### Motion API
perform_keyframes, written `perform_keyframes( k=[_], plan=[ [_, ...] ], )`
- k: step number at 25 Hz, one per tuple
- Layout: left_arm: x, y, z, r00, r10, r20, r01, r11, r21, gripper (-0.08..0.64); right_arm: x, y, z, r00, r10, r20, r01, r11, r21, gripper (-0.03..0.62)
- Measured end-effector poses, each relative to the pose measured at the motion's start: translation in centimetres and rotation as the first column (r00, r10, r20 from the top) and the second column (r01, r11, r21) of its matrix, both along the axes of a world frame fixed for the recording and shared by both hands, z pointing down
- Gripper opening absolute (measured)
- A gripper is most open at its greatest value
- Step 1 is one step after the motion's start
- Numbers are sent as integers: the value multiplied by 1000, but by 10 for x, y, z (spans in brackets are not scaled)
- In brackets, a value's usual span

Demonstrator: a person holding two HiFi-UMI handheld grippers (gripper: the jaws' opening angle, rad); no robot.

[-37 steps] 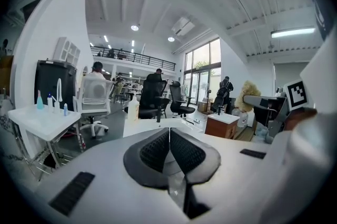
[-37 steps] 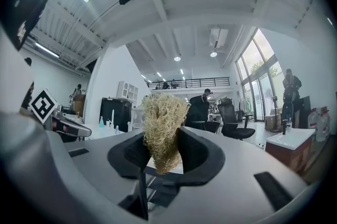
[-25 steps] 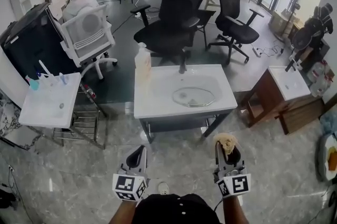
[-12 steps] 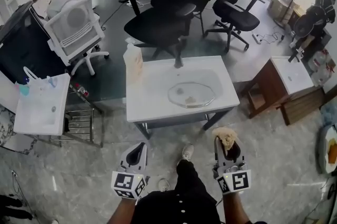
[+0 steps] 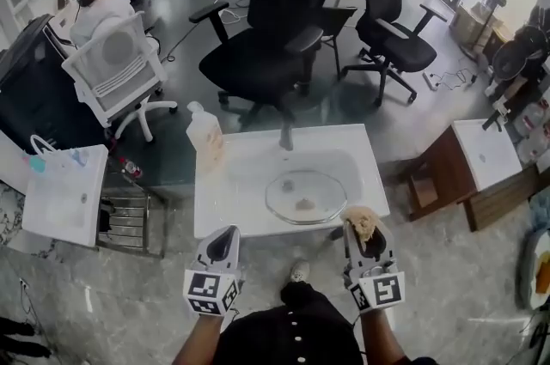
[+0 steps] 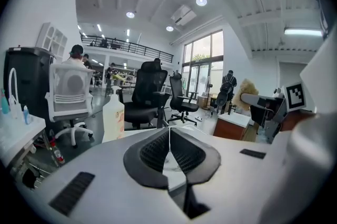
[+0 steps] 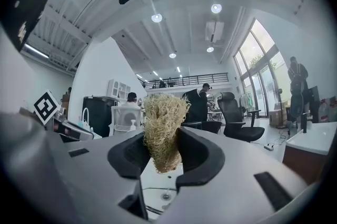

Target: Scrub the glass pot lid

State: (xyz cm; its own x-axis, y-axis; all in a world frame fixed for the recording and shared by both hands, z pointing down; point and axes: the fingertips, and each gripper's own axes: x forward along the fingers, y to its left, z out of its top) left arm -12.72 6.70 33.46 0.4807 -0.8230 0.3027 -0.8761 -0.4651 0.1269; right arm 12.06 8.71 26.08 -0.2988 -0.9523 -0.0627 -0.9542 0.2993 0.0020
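Observation:
The round glass pot lid (image 5: 306, 196) lies flat in the basin of the white sink (image 5: 352, 150), with brownish spots on it. My right gripper (image 5: 364, 232) hovers at the sink's near edge, just right of the lid, shut on a tan fibrous scrubber (image 5: 363, 223) that sticks out past the jaws (image 7: 164, 130). My left gripper (image 5: 222, 242) is at the near left edge of the sink, shut with nothing between its jaws (image 6: 169, 150). Both point at the sink, short of the lid.
A soap dispenser bottle (image 5: 204, 133) stands on the sink's left rim and a dark faucet (image 5: 285, 136) at its back. Black office chairs (image 5: 262, 45) stand behind. A smaller white sink (image 5: 62, 193) is at the left, a wooden vanity (image 5: 477, 161) at the right.
The sink and lid have come much closer as I walked up; both grippers now reach its near edge. The scrubber stays clamped in the right gripper.

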Motion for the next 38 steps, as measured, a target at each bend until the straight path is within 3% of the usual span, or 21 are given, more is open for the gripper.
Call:
perform_keyframes(
  k=[10, 15, 22, 25, 28, 30, 34, 36, 38],
  plan=[
    [55, -73, -2, 998, -60, -6, 60, 998, -24, 28, 46, -90, -5, 994, -107, -26, 107, 994, -14, 146],
    [59, -86, 23, 995, -95, -10, 93, 990, -101, 28, 49, -116, 14, 984, -170, -61, 167, 984, -58, 146],
    [56, -114, 85, 995, -94, -10, 89, 968, -234, 29, 28, -156, 53, 947, -262, -185, 245, 963, -111, 146],
    [54, -133, 124, 996, -84, -43, 66, 943, -326, 29, 21, -176, 81, 899, -306, -314, 270, 951, -153, 146],
    [53, -155, 161, 994, -68, -89, 24, 906, -423, 29, 9, -195, 117, 827, -362, -430, 285, 929, -235, 146],
    [53, -168, 187, 989, -55, -136, -21, 867, -497, 29, -1, -208, 141, 785, -404, -470, 299, 911, -284, 146],
    [62, -193, 228, 941, -52, -334, -180, 759, -626, 34, -23, -234, 188, 676, -482, -557, 346, 875, -338, 146],
    [61, -205, 249, 932, -57, -358, -217, 706, -674, 99, -34, -244, 215, 620, -522, -586, 367, 853, -371, 146],
    [61, -209, 269, 935, -38, -352, -247, 640, -728, 126, -45, -250, 242, 566, -559, -607, 383, 829, -407, 146]
  ],
)
